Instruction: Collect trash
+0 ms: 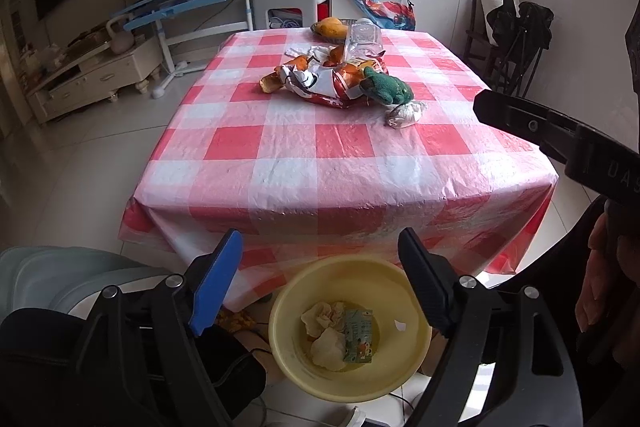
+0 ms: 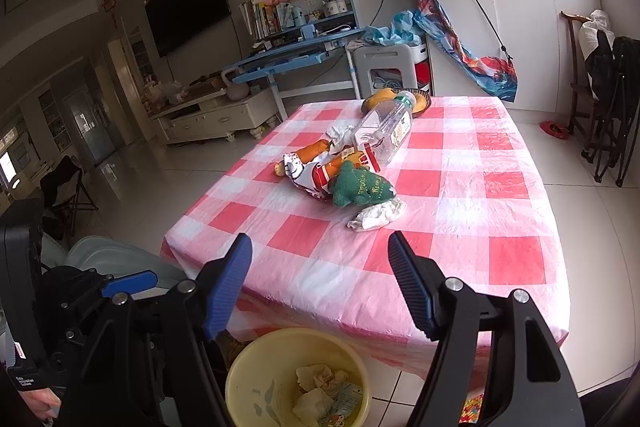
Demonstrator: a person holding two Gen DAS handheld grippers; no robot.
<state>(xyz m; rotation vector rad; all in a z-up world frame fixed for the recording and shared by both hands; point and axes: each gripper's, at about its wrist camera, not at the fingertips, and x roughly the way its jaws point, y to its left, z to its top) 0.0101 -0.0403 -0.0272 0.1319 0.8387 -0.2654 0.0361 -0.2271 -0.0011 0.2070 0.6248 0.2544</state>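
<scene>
The landmark is the table (image 1: 320, 163), covered by a red-and-white checked plastic cloth.

At the table's near edge, on the floor, stands a yellow plastic basin (image 1: 408, 359). In it lie crumpled tissues (image 1: 326, 347) and a small green carton (image 1: 358, 335), flattened, beside them. The left gripper (image 1: 320, 287) hangs over the basin with its jaws spread wide and nothing between them. To the left of the basin sits a pale grey-green stool (image 1: 60, 275).

Toward the table's far half is a cluster of trash. At the left of the cluster lie orange peels (image 2: 314, 150) and a red-and-white snack wrapper (image 2: 308, 173), crumpled. A green knitted toy (image 2: 360, 187) rests against the wrapper's right end. Just beside the toy, nearer the table's near edge, is a white crumpled tissue wad (image 2: 378, 217). A clear plastic bottle (image 2: 386, 133) lies on its side behind the wrapper, its cap pointing to the table's far edge, where a dish of yellow fruit (image 2: 420, 103) sits.

The right gripper (image 2: 320, 287) hovers above the table's near edge, its jaws also well apart and empty; the tissue wad lies ahead of it, untouched.
</scene>
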